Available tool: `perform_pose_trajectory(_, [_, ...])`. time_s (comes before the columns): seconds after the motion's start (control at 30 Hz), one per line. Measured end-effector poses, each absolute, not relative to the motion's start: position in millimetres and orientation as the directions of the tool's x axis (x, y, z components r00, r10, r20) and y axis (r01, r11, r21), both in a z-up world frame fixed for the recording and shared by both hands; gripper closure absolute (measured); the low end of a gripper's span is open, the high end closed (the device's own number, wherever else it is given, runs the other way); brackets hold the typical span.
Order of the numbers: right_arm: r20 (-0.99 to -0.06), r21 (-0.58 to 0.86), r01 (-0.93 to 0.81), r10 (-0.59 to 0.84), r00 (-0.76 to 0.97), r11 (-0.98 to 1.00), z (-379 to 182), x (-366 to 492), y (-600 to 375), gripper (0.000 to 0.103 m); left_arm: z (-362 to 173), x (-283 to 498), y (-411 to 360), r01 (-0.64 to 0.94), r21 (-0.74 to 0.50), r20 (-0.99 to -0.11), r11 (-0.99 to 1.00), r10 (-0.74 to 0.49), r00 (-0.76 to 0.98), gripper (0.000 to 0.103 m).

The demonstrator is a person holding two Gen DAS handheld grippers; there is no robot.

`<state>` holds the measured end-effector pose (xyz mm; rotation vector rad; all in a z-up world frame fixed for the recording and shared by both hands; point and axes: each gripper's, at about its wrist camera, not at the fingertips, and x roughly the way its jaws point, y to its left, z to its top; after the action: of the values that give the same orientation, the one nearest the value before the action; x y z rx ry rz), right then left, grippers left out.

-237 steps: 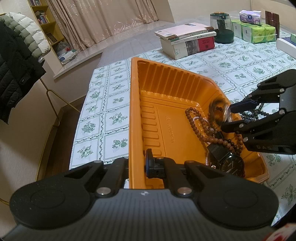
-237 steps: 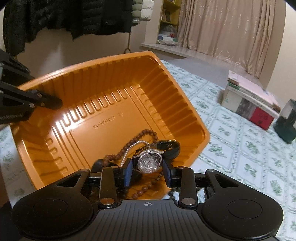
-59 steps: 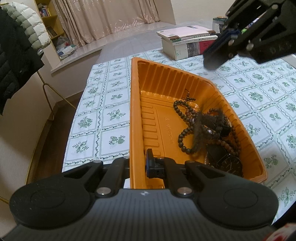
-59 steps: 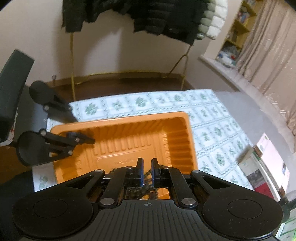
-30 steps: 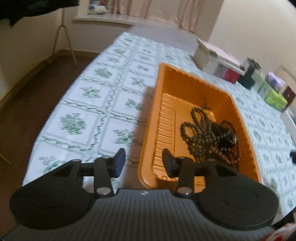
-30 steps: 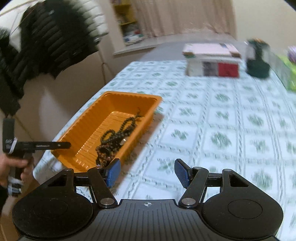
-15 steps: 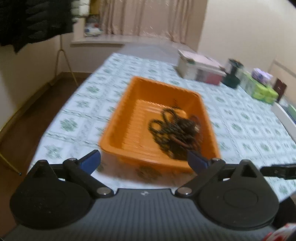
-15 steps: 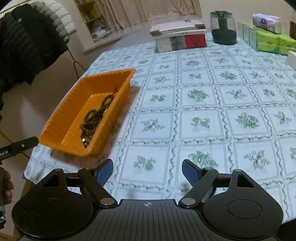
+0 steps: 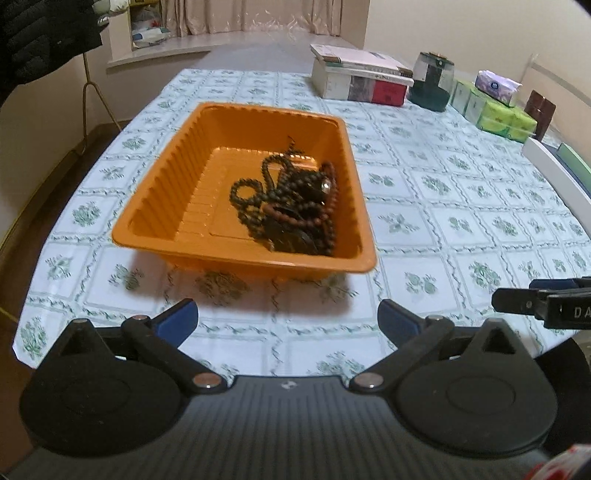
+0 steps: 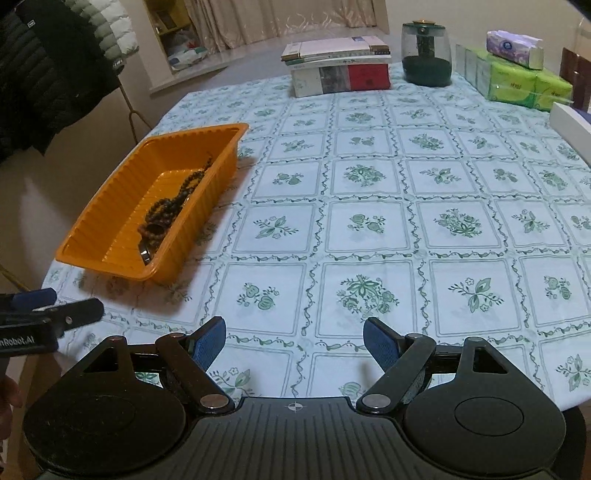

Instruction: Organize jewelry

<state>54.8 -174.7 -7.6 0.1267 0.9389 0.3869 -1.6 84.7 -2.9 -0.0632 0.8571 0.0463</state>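
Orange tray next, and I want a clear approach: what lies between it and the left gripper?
Only bare floral tablecloth, in the left wrist view. The left gripper stands open and empty, short of the orange tray.

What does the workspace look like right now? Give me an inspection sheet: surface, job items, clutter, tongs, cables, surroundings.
Surface: table under a white cloth with green floral squares; near part bare.
Job's things: orange tray near the table's left corner, holding a tangled pile of bead strings; a watch seems to lie among them, hard to tell.
Clutter: stack of books, dark green jar, tissue packs, white box, all along the far and right edges.
Tongs: left tongs open, their jaws just opened wide, nothing between; right tongs open, empty.
Cables: nothing seen.
Surroundings: dark jackets on a rack, curtains, shelf.
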Motion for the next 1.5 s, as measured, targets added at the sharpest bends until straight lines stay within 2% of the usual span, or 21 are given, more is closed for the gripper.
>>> perform_pose_trajectory(1.5, [-0.768,0.244,-0.296,0.370,0.523,0.924,-11.6,48.8,-167.5,0.022,-7.0,-0.9,55.8,-0.042,0.005,-0.758,0.999,0.031,0.651,0.000])
